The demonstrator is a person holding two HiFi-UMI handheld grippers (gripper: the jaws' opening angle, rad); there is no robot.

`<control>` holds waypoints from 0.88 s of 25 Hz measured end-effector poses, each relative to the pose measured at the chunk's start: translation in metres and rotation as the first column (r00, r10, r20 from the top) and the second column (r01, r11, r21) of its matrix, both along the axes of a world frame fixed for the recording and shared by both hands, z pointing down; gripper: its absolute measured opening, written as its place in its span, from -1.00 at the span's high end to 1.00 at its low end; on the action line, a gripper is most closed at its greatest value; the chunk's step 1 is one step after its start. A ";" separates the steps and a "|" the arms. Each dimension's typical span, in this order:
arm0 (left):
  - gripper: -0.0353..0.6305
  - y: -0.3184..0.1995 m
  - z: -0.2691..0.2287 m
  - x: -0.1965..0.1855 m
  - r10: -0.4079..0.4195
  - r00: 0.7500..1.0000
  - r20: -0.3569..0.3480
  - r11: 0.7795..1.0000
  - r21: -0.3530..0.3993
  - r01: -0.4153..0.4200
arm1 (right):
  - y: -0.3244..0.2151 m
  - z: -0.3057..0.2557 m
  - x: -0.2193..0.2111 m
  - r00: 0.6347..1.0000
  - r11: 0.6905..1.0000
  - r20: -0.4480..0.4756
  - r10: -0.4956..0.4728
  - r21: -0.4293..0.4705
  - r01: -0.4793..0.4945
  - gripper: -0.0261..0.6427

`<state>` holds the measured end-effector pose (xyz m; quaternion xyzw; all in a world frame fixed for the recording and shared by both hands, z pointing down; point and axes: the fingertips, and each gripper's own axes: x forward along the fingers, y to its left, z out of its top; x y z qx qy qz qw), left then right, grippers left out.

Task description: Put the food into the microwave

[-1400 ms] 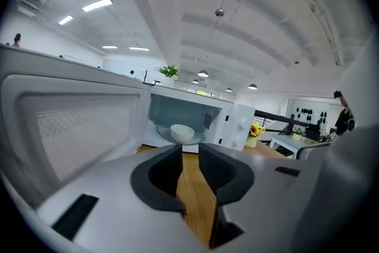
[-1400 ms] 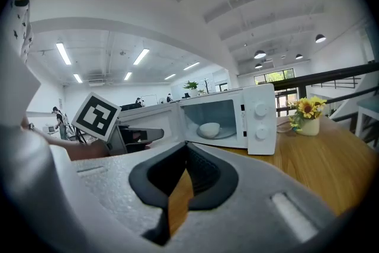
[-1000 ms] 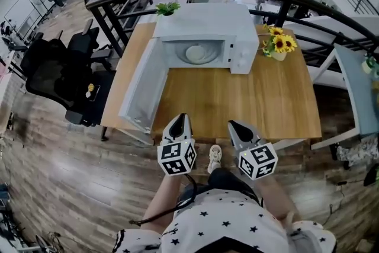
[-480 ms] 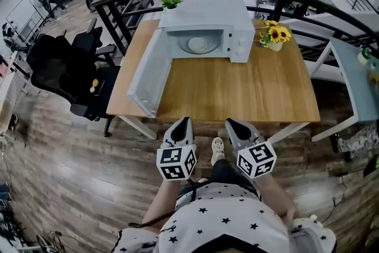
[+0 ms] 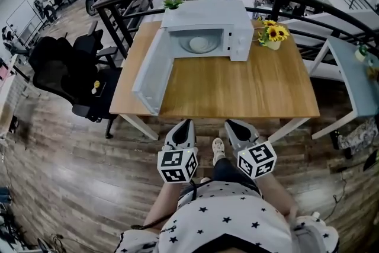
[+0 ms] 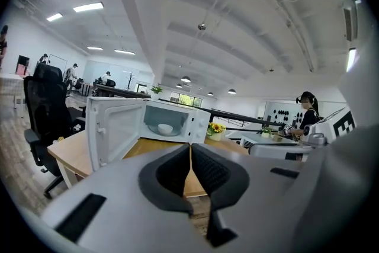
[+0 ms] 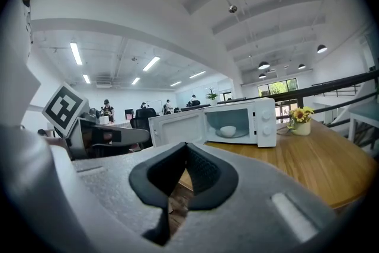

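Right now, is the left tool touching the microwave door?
Apart. The head view shows the left tool over the floor, short of the table, with a clear gap to the open microwave door.

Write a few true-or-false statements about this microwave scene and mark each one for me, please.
1. The microwave has its door open. True.
2. The white bowl sits on the table in front of the microwave. False: it is inside the microwave.
3. The left gripper and the right gripper are both shut and empty. True.
4. The sunflowers stand on top of the microwave. False: they stand on the table beside it.
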<state>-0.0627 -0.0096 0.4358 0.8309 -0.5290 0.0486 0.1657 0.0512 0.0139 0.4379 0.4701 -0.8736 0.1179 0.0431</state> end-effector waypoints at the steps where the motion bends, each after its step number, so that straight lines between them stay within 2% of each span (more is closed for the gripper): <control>1: 0.86 0.000 0.000 -0.001 0.000 1.000 -0.002 1.000 0.000 0.000 | 0.001 0.000 -0.001 1.000 1.000 -0.003 -0.002 0.000 0.002 0.90; 14: 0.86 -0.001 0.002 0.004 -0.005 1.000 0.000 1.000 0.002 0.005 | -0.003 -0.003 0.004 0.999 0.999 -0.047 -0.004 0.031 0.005 0.90; 22: 0.86 0.002 0.003 0.006 -0.014 1.000 0.004 1.000 -0.005 0.014 | -0.003 0.000 0.008 0.999 1.000 -0.034 -0.004 0.026 0.005 0.90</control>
